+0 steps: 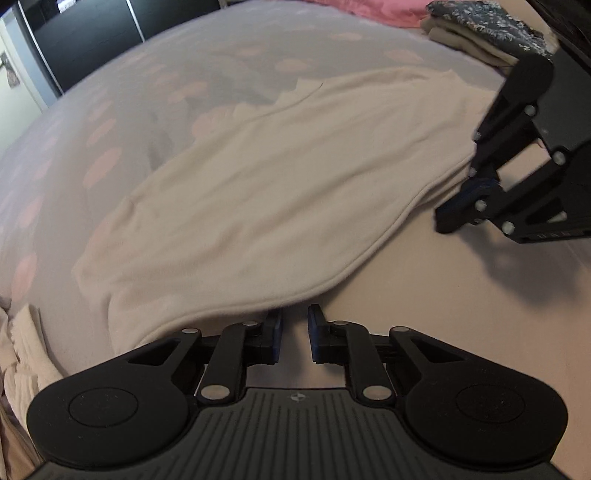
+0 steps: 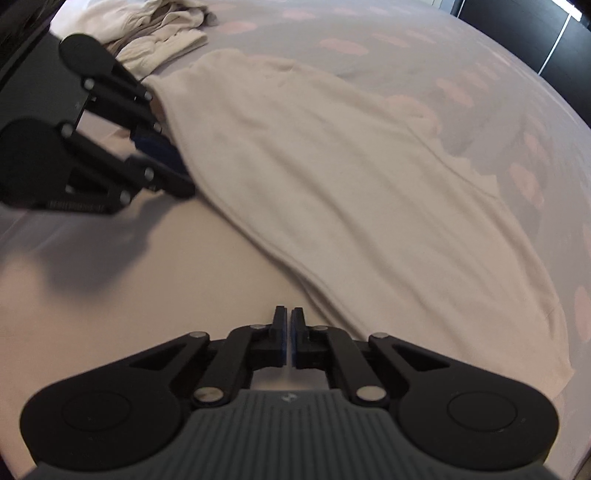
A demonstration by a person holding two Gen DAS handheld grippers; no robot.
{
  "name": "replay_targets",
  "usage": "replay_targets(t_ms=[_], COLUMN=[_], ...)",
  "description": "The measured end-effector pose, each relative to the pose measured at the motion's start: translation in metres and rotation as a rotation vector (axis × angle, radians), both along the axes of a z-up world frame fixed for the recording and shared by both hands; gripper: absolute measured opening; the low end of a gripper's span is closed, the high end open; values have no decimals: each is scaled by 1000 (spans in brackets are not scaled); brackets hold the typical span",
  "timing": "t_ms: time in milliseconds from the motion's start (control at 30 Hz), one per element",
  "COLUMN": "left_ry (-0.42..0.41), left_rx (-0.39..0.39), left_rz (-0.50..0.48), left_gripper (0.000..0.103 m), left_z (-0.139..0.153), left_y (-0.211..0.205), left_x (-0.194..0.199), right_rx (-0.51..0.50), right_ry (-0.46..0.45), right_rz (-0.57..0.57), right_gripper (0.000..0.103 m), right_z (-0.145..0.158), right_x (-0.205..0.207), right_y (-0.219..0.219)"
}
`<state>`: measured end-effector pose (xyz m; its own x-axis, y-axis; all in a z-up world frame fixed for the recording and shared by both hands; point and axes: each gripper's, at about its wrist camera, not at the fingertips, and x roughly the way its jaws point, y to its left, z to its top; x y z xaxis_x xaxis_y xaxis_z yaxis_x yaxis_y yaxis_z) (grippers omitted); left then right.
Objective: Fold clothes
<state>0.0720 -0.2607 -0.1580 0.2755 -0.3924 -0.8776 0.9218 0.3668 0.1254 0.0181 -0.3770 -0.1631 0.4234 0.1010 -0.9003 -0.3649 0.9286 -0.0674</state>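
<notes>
A cream garment [image 1: 266, 192] lies spread flat on the bed; it also shows in the right wrist view [image 2: 351, 192]. My left gripper [image 1: 294, 334] is open with a small gap, empty, right at the garment's near hem. It also shows in the right wrist view [image 2: 166, 162], at the garment's left edge. My right gripper [image 2: 289, 334] has its jaws almost together with nothing between them, just beside the garment's near edge. In the left wrist view the right gripper [image 1: 461, 199] sits at the garment's right end.
The bed cover [image 1: 110, 122] is grey with pink spots. A stack of folded clothes [image 1: 480, 33] lies at the far right of the left wrist view. A heap of loose cream clothes [image 2: 159, 33] lies beyond the garment. Dark wardrobes [image 1: 92, 33] stand behind the bed.
</notes>
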Motion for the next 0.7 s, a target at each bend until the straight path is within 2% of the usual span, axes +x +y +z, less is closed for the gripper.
replay_targets(t_ms=[133,233,367,467,567,633,700], left_ry=[68,42,10,-47,-109,-129,-186], left_rx=[61,76,35,-8,-63,-83,-47], left_rz=[26,51,114,153,164,155,141], left_gripper=[13,13,13,14,27,43,43], left_z=[8,18,31,40,47,46,34], left_y=[15,34,63,78,81,73,59], left_x=[10,14,23,25,23,21,20], right_rx=[39,64,106,55,33,74,131], right_ry=[25,-8,-66,-89,-101,-99,-99], right_rz=[-13,-90,-226,-342,-491,-600,-710], right_gripper=[6,10,11,11,11,11,12], right_z=[13,29,48,55,57,56,55], right_x=[-13,-24,-38,-45,-51,-55,-59], right_y=[-18,-42,-76,-93,-116,-136,-157])
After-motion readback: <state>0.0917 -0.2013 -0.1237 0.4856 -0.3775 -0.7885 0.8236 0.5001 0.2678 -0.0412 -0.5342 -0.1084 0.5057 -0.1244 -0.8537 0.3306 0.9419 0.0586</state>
